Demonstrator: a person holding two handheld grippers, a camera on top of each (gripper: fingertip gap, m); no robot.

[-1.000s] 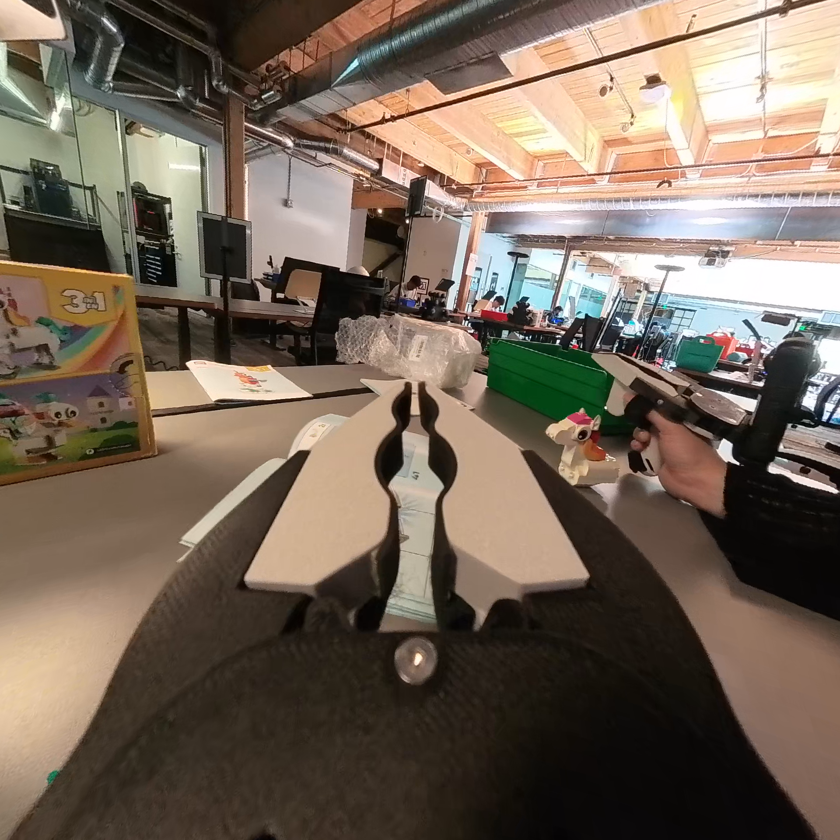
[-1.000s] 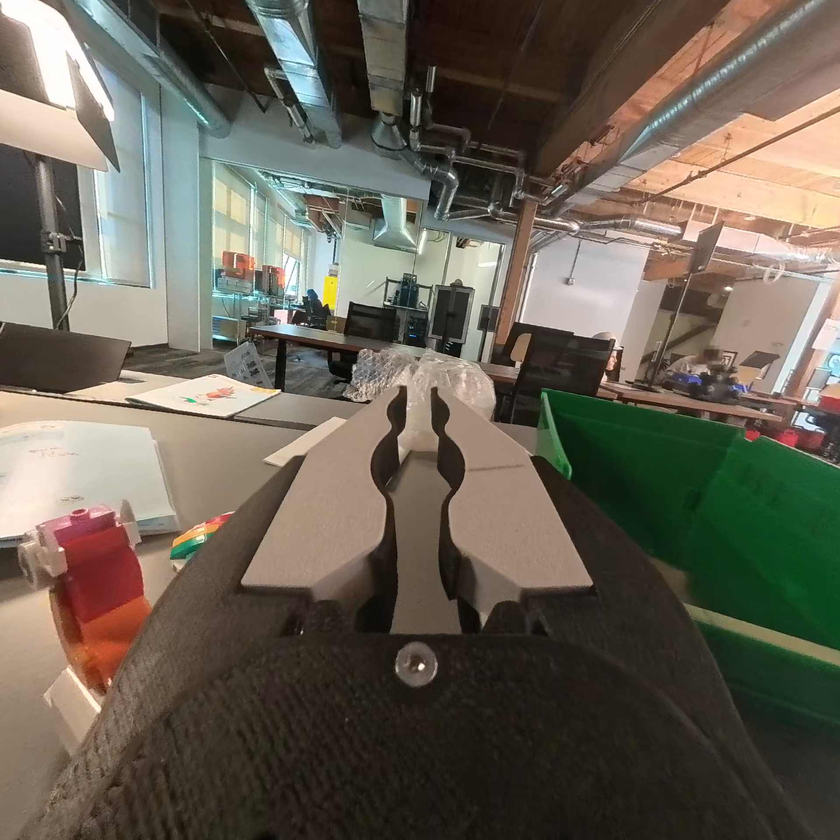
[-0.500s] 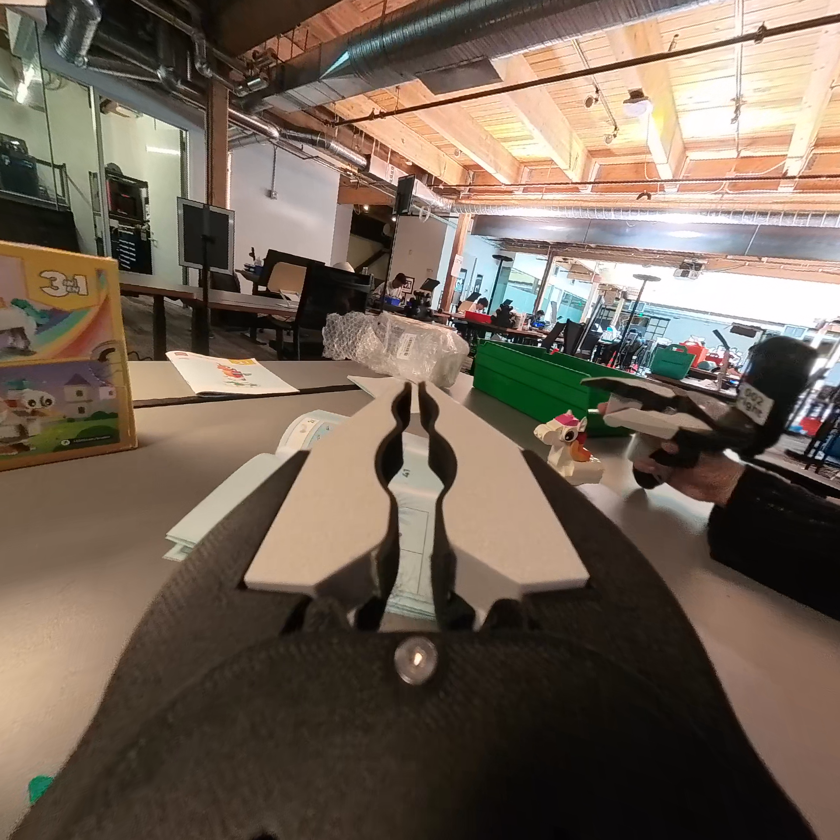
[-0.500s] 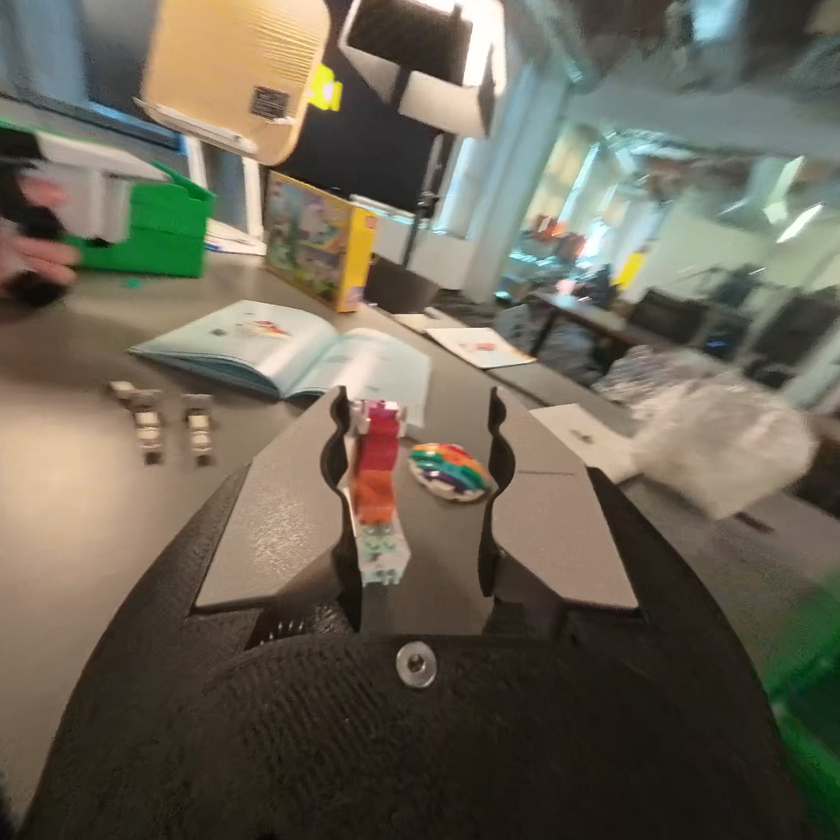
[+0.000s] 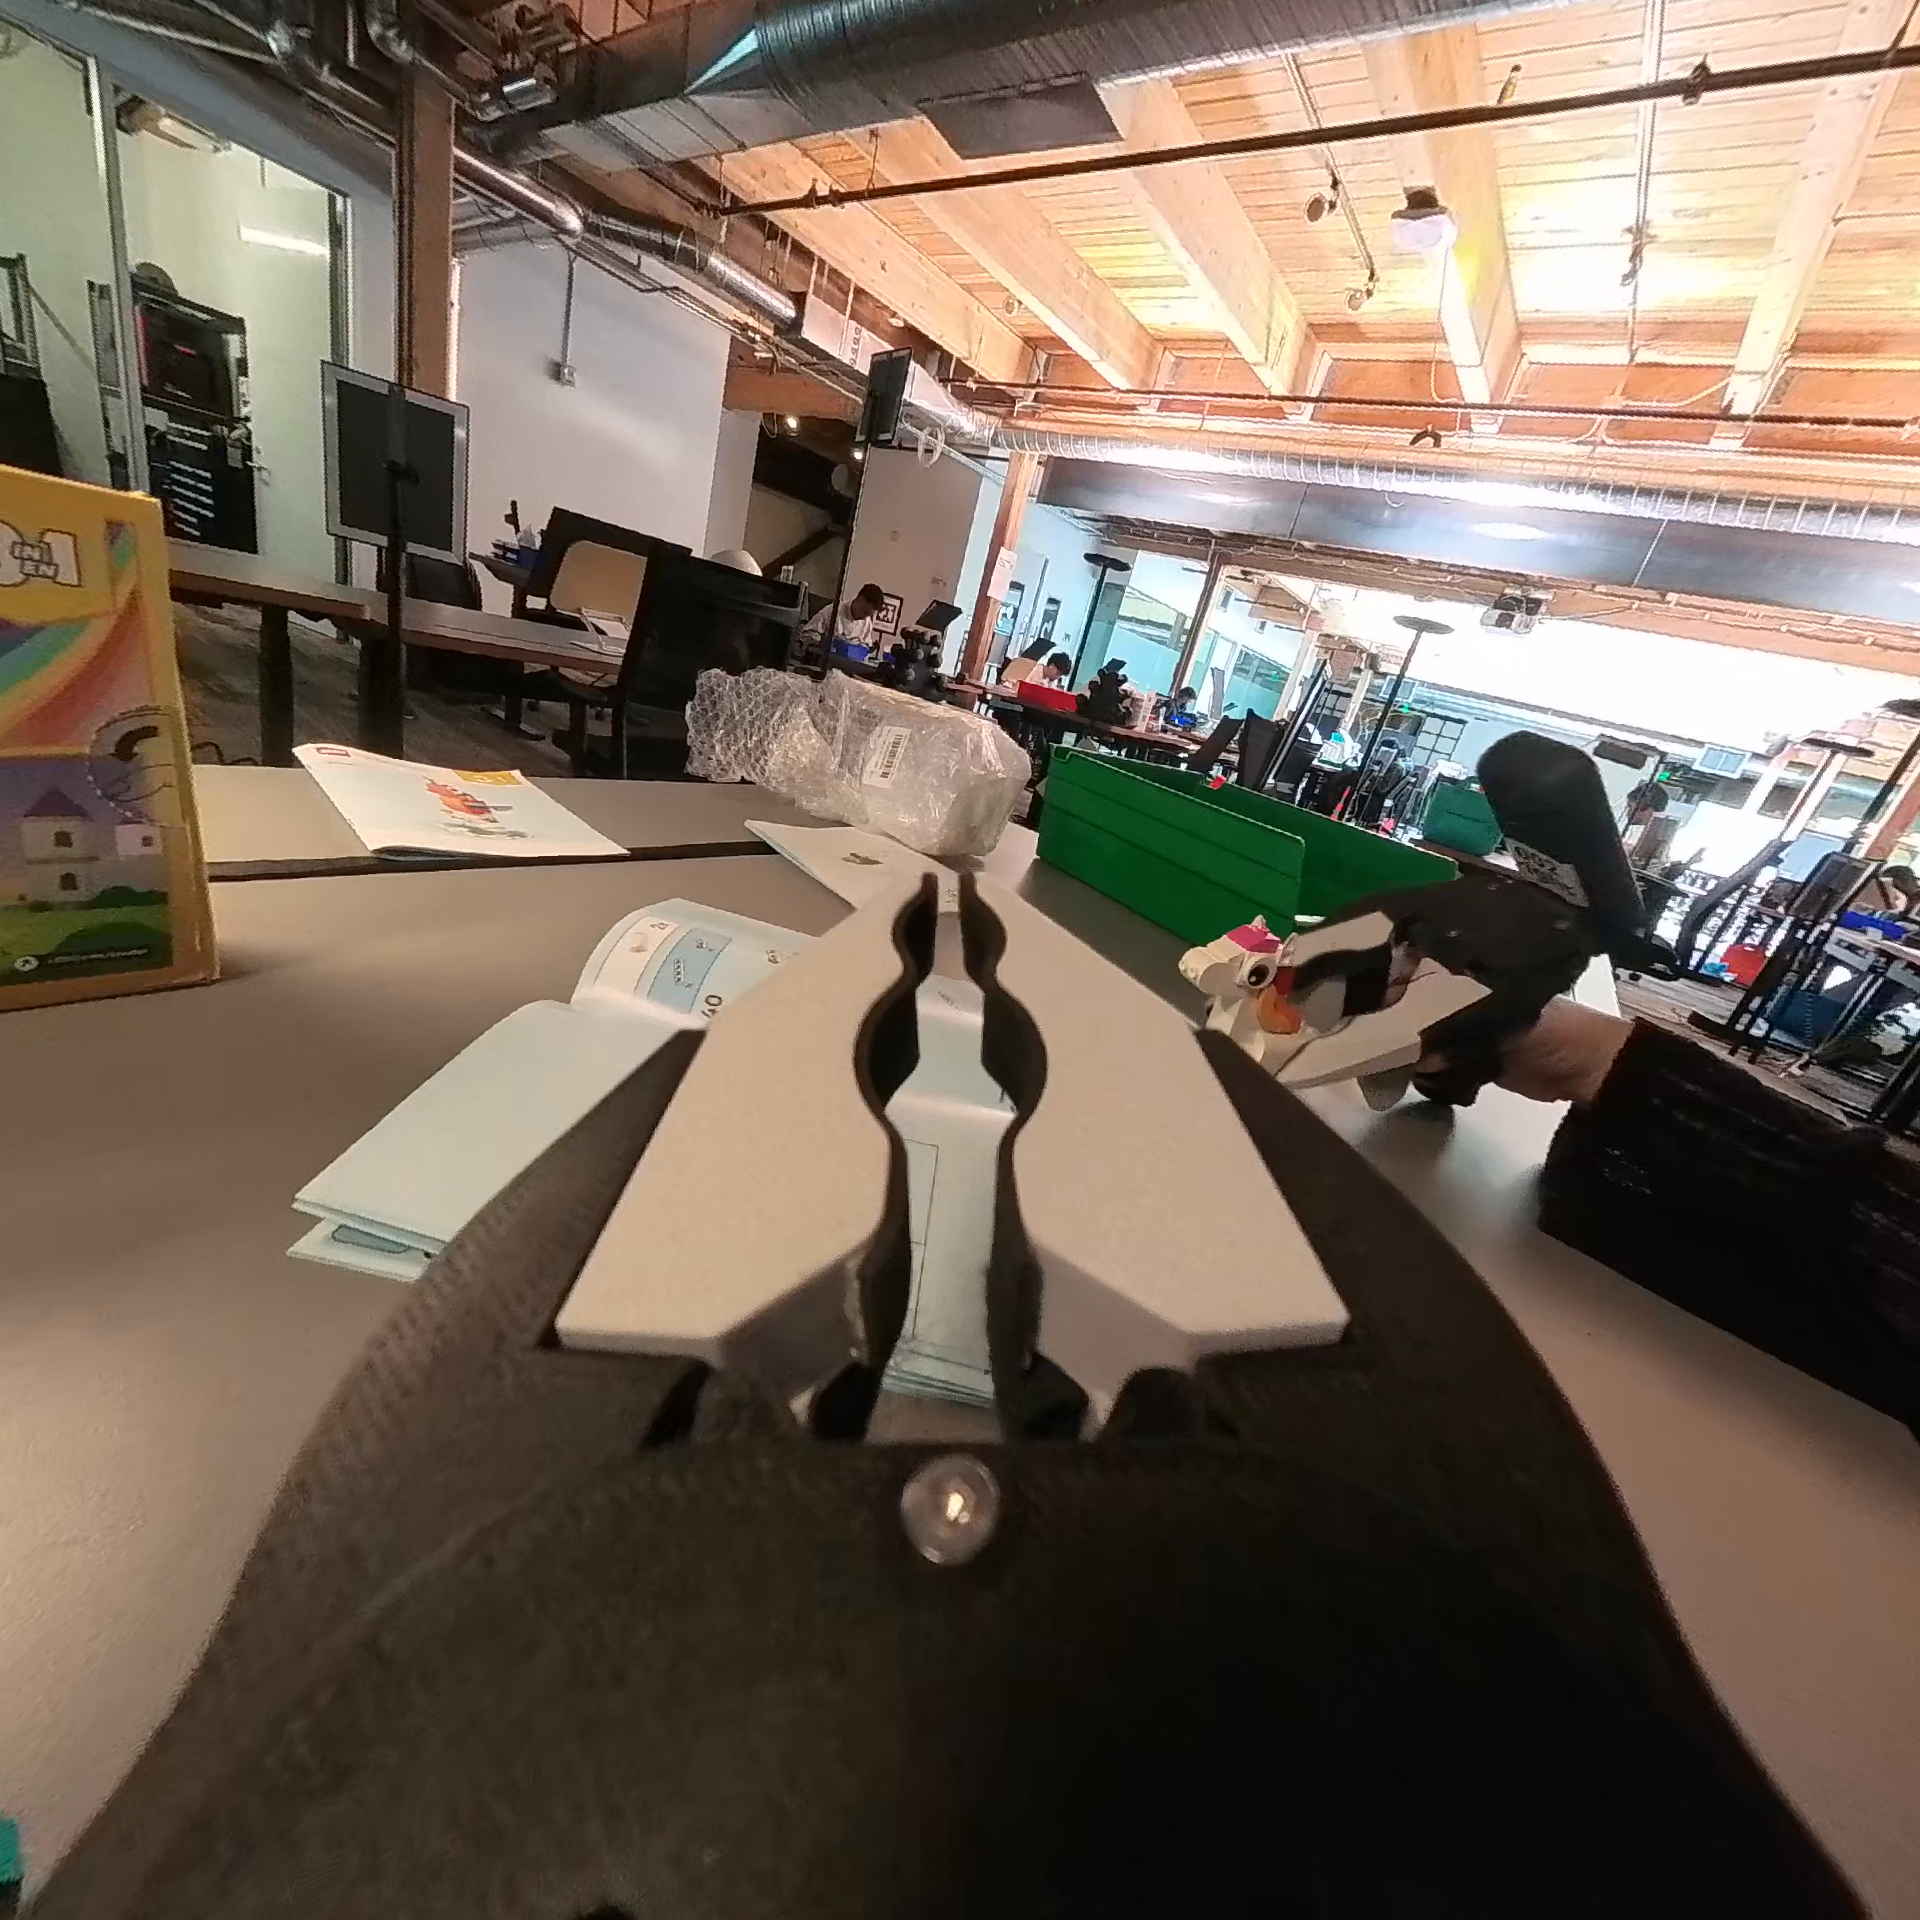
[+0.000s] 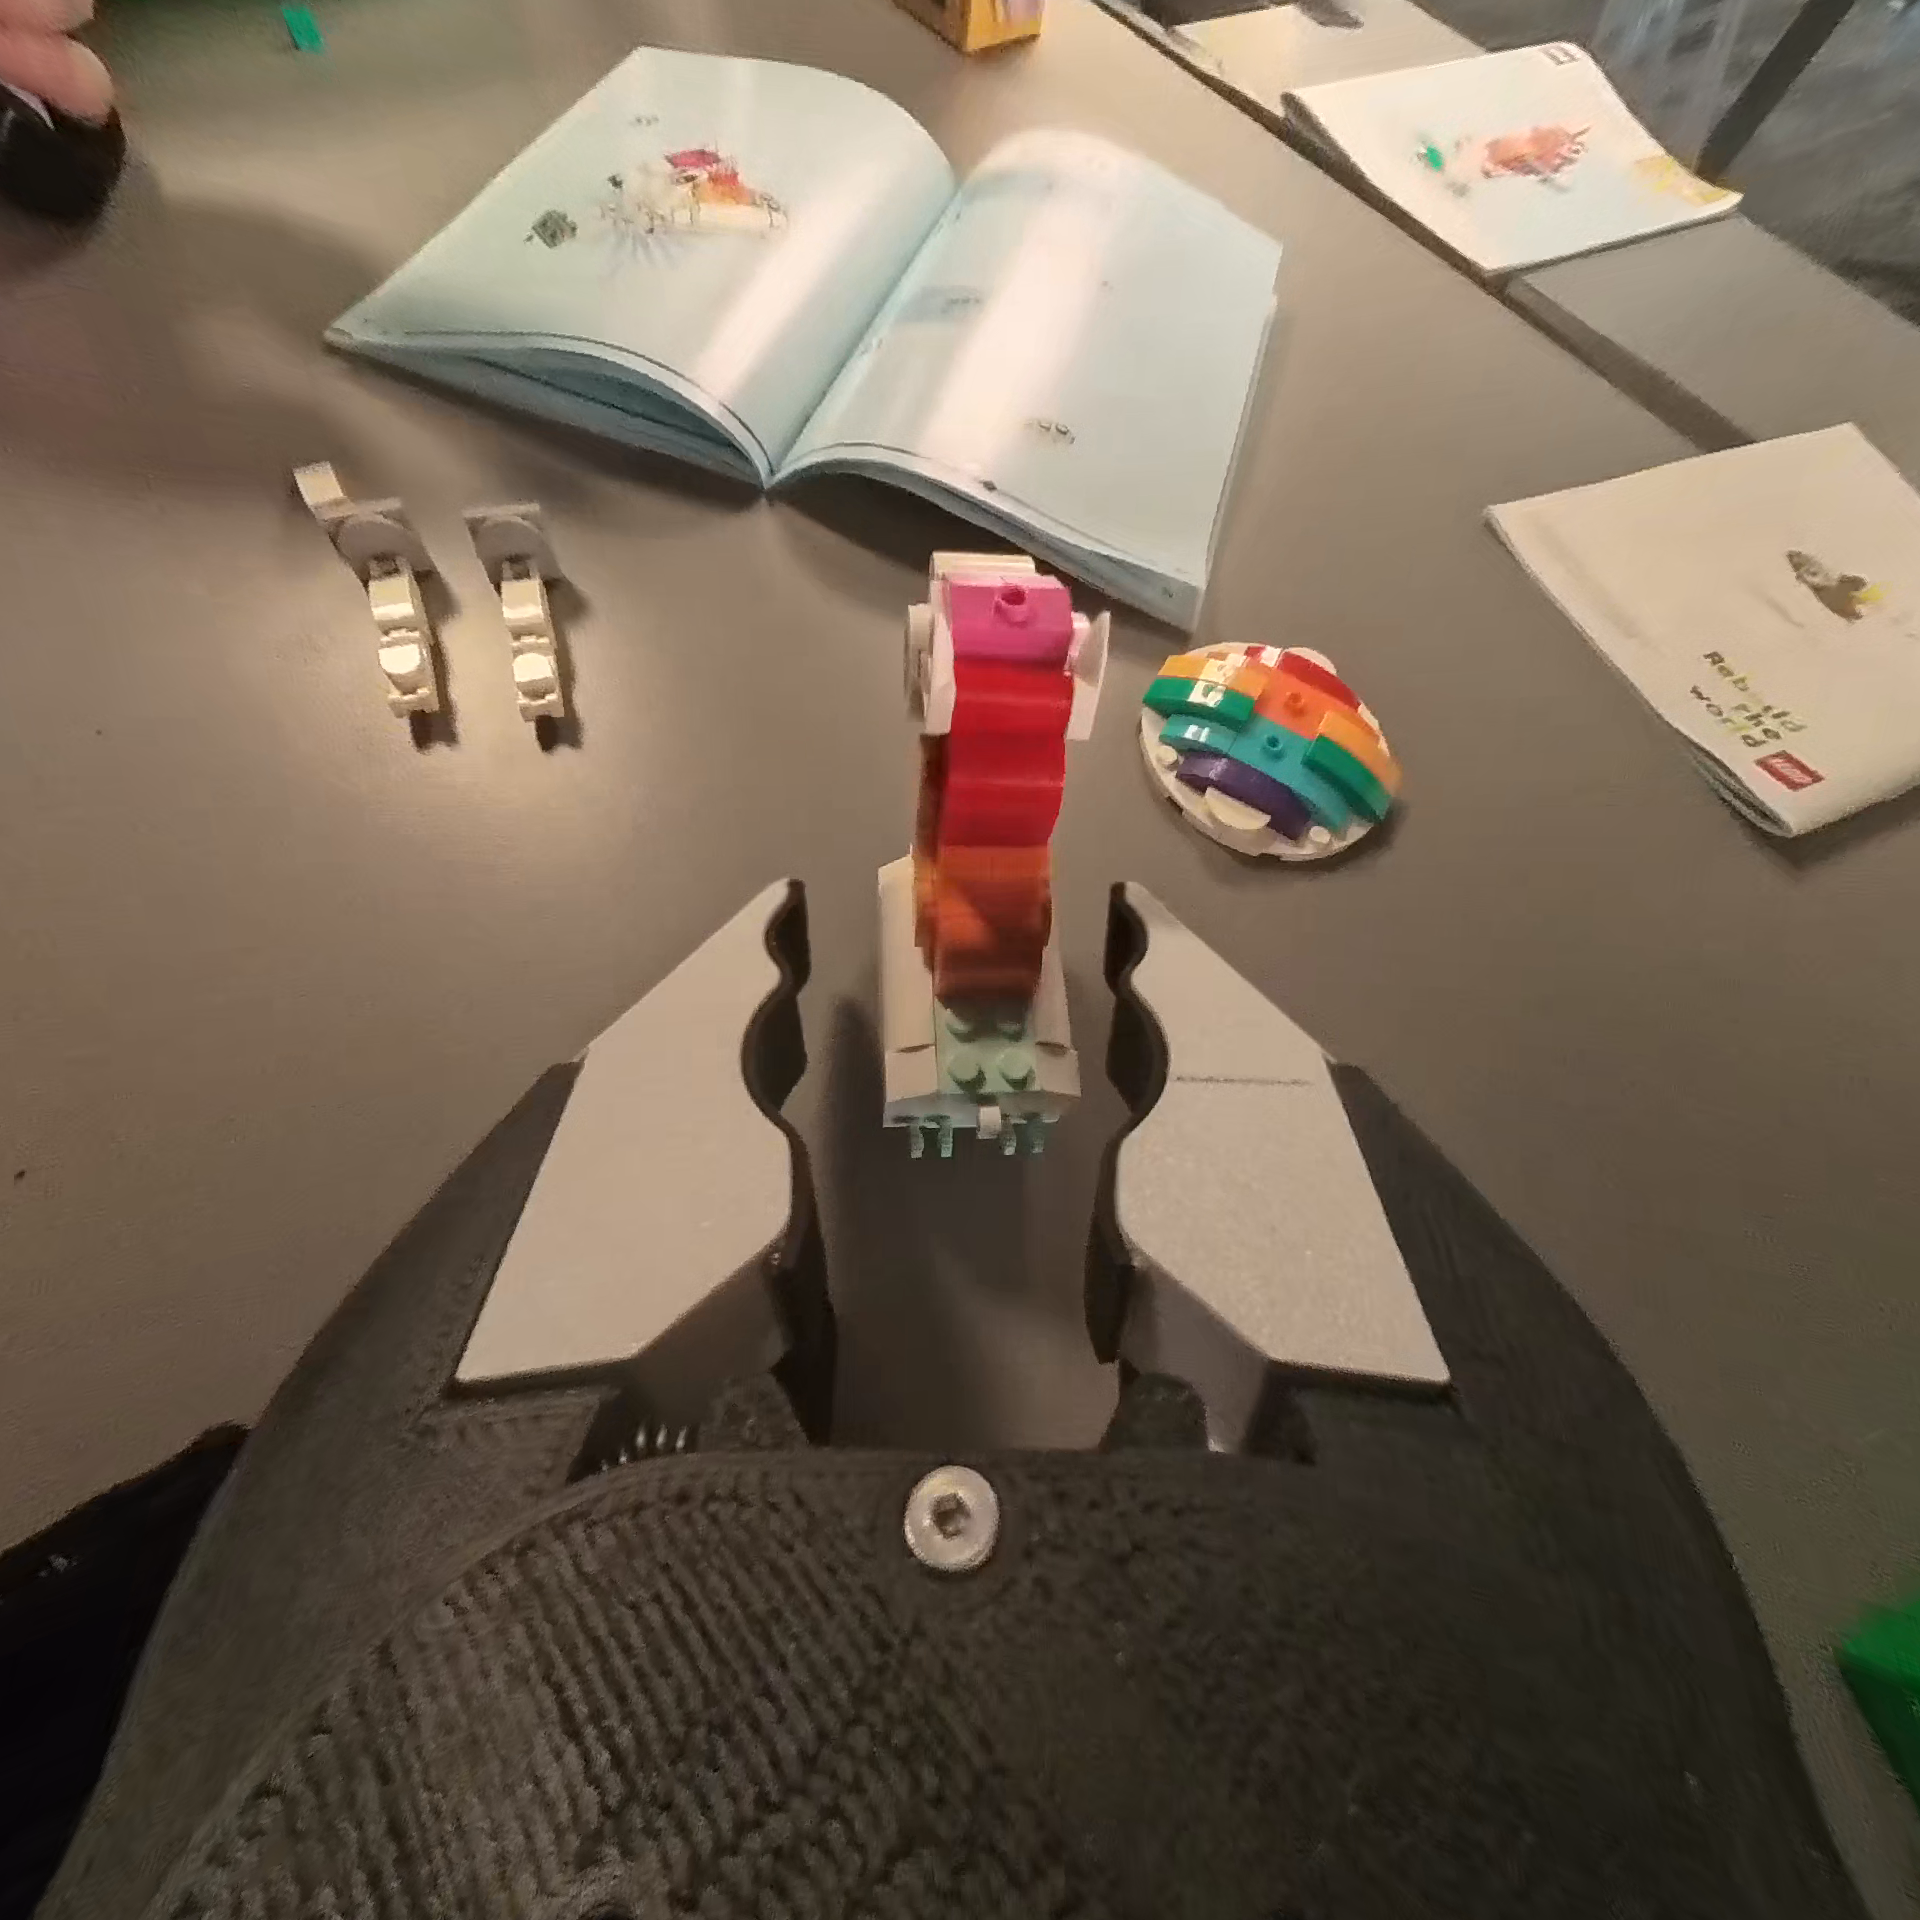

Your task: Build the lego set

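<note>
Containers first: yellow set box (image 5: 78,758) stands upright at far left of the table (image 5: 208,1351) in the left wrist view, contents not visible; green bin (image 5: 1174,862) sits at the far right edge of the table, inside hidden from this angle. Between them, left to right: closed instruction booklet (image 5: 447,816), bubble-wrapped package (image 5: 862,758) just behind a white leaflet (image 5: 842,857). Left gripper (image 5: 948,914) is clenched on nothing, fingertips nearly touching, hanging low over the open instruction book (image 5: 644,987). Right wrist view, left to right: two small grey-white leg assemblies (image 6: 457,613) lying side by side, apart from each other; open instruction book (image 6: 831,291) behind them; lego unicorn body (image 6: 987,831) with pink, red and orange mane pieces standing on the table; round rainbow plate build (image 6: 1268,748) just beside it to the right; folded leaflet (image 6: 1714,634) at far right, second booklet (image 6: 1507,166) behind. Right gripper (image 6: 956,935) is released, jaws spread wide, one finger on each side of the unicorn's rear, neither touching it. Left wrist view shows the same gripper tilted down over the unicorn, whose white head (image 5: 1242,956) faces this camera. Nothing stands between fingers and model.
</note>
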